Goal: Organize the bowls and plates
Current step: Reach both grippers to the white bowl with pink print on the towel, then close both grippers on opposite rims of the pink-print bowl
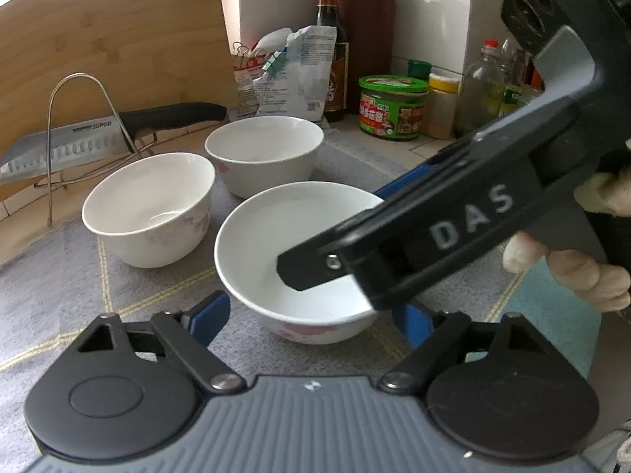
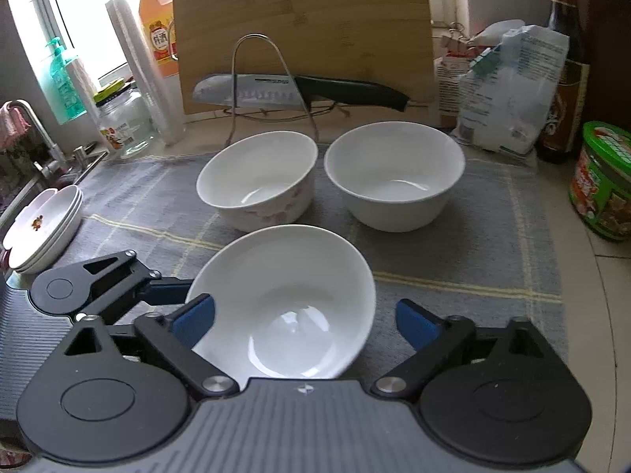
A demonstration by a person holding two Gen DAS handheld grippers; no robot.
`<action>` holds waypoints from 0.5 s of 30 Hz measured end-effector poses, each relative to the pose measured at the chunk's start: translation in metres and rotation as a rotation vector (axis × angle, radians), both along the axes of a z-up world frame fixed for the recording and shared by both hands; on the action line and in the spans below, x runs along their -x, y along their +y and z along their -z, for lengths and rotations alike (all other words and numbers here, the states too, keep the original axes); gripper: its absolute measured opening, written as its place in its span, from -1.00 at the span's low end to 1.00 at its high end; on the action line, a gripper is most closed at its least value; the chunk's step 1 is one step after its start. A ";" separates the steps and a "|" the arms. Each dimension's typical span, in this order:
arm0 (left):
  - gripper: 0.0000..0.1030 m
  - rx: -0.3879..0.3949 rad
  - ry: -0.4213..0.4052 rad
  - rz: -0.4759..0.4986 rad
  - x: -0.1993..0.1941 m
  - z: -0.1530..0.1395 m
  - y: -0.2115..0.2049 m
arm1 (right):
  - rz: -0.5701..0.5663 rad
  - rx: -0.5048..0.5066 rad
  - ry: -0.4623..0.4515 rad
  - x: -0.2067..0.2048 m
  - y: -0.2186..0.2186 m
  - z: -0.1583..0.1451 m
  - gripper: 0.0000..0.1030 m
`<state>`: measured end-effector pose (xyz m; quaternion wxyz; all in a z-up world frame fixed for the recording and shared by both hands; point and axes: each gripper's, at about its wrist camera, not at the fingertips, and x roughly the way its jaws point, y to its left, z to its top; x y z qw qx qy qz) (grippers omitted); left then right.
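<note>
Three white bowls stand on a grey mat (image 1: 59, 295). The near bowl (image 1: 276, 236) (image 2: 292, 283) has a pink pattern low on its wall. My left gripper (image 1: 311, 317) has its blue pads against that bowl's lower wall on either side, shut on it. In the right wrist view one of the left gripper's blue fingers (image 2: 167, 291) meets the bowl's left side. My right gripper (image 2: 305, 325) (image 1: 335, 232) stands open, one finger inside the bowl and the other outside its rim, apart from it. The other two bowls (image 1: 150, 205) (image 1: 264, 149) (image 2: 256, 173) (image 2: 394, 173) sit empty behind. A stack of plates (image 2: 43, 224) rests at the mat's left edge.
A knife (image 2: 252, 92) lies across a wire rack before an upright cutting board (image 2: 299, 19). Bags, bottles and a green-lidded jar (image 1: 392, 106) (image 2: 603, 181) crowd the back right. A tap (image 2: 35, 134) and sink are at far left. A person's fingers (image 1: 572, 272) hold the right gripper.
</note>
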<state>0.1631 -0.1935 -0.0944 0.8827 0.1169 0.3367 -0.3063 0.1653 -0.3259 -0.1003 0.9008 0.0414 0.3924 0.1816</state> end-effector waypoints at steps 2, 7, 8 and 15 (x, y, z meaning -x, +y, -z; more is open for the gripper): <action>0.70 0.003 -0.001 0.001 0.000 -0.001 0.000 | -0.011 -0.004 0.008 -0.002 0.002 0.000 0.69; 0.69 0.005 -0.003 0.004 0.001 -0.002 0.000 | -0.016 -0.009 0.012 -0.004 0.002 0.000 0.63; 0.69 0.003 -0.004 0.005 0.001 -0.002 0.000 | -0.015 -0.009 0.012 -0.004 0.002 0.000 0.63; 0.69 -0.003 -0.015 0.009 0.002 -0.003 0.000 | -0.010 -0.005 0.016 -0.009 0.001 0.000 0.50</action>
